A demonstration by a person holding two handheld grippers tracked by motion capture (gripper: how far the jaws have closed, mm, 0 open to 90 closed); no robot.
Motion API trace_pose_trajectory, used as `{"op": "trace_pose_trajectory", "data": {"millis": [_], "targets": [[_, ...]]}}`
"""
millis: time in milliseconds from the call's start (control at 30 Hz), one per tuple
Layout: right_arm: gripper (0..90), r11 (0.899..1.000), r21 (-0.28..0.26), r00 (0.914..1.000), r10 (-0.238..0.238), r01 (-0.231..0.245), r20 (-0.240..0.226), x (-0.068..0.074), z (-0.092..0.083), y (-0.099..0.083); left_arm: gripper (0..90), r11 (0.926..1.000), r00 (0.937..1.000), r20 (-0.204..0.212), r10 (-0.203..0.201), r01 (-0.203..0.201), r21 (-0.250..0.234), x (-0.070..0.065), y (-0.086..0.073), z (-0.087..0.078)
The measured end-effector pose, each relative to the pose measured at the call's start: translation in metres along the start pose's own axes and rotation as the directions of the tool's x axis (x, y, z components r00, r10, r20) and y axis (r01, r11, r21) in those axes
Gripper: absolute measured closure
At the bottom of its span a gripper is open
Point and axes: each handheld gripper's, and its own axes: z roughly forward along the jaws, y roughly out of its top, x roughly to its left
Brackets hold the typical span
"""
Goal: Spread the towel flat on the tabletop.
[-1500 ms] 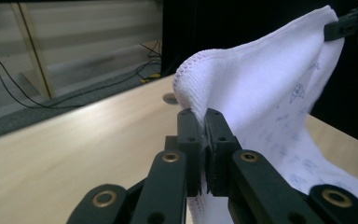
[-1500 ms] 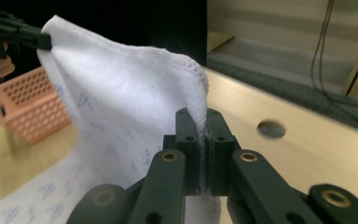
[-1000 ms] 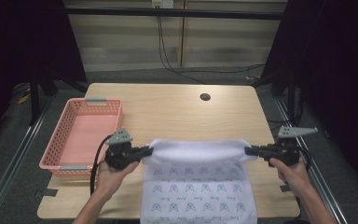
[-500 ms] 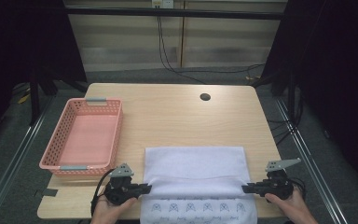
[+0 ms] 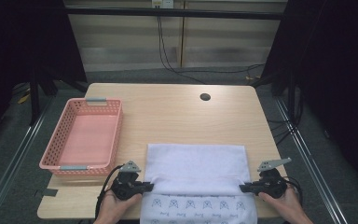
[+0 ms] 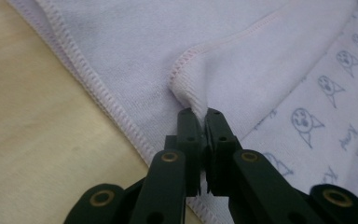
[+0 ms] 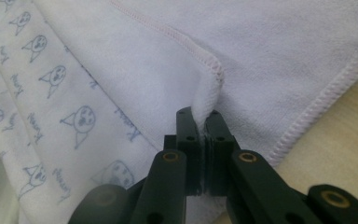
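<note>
At the far left of the high view sits a pink plastic lattice basket (image 5: 81, 135) with grey handles, a long rectangle running away from me, on the pale wooden table (image 5: 177, 116). Just right of its near end is my left gripper (image 5: 145, 187), black and hard-edged. In the left gripper view its jaws are pressed together on a puckered corner of the white terry towel (image 6: 242, 60), a soft, napped cloth with a stitched pinkish hem.

The towel (image 5: 196, 168) lies flat at the near middle of the table, its long axis running side to side between my two tools. Its far part shows the plain white side; along the near edge a strip printed with small blue cat faces (image 5: 207, 204) is turned up. The fold line runs straight from one gripper to the other. The towel's near portion is cut off by the bottom of the high view, so I cannot tell how far it hangs over the table edge.

A small dark round hole (image 5: 205, 97) marks the table's far right. My right gripper (image 5: 241, 187) is likewise clamped shut on the towel's other folded corner; my hands are partly cropped.
</note>
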Motion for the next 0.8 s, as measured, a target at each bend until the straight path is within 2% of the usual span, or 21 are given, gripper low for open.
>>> {"op": "trace_pose_trajectory", "data": {"millis": [167,300,400,500,533,600,700,800], "targets": [[87.2,0.999,-0.030,0.9997,0.025,-0.025,0.001,-0.014,0.004,0.007,86.4,0.9999,0.9985,-0.053,0.010,-0.010,-0.008,0.010,0.018,0.011],[87.3,0.998,-0.049,0.9989,0.044,-0.043,0.019,-0.028,0.009,0.018,86.5,0.9996,0.9979,-0.063,-0.013,0.012,-0.027,0.026,0.036,0.022],[87.3,0.996,-0.063,0.9972,0.068,-0.065,0.032,-0.040,0.013,0.028,86.5,0.9995,0.9960,-0.089,-0.003,0.001,-0.031,0.037,0.051,0.030],[87.3,0.994,-0.077,0.9954,0.078,-0.074,0.055,-0.054,0.017,0.040,86.5,0.9983,0.9947,-0.101,-0.020,0.014,-0.056,0.047,0.061,0.038],[87.3,0.994,-0.077,0.9950,0.078,-0.073,0.063,-0.057,0.018,0.044,86.5,0.9987,0.9943,-0.106,-0.013,0.007,-0.050,0.050,0.064,0.039],[87.3,0.994,-0.081,0.9938,0.078,-0.071,0.080,-0.063,0.021,0.050,86.5,0.9982,0.9921,-0.124,-0.022,0.015,-0.059,0.057,0.072,0.043],[87.3,0.990,-0.097,0.9916,0.105,-0.097,0.076,-0.073,0.026,0.059,86.5,0.9983,0.9868,-0.162,0.001,-0.010,-0.058,0.063,0.081,0.048],[87.3,0.988,-0.111,0.9905,0.119,-0.110,0.070,-0.085,0.030,0.068,86.5,0.9972,0.9858,-0.167,-0.016,0.004,-0.075,0.074,0.089,0.052]]}}
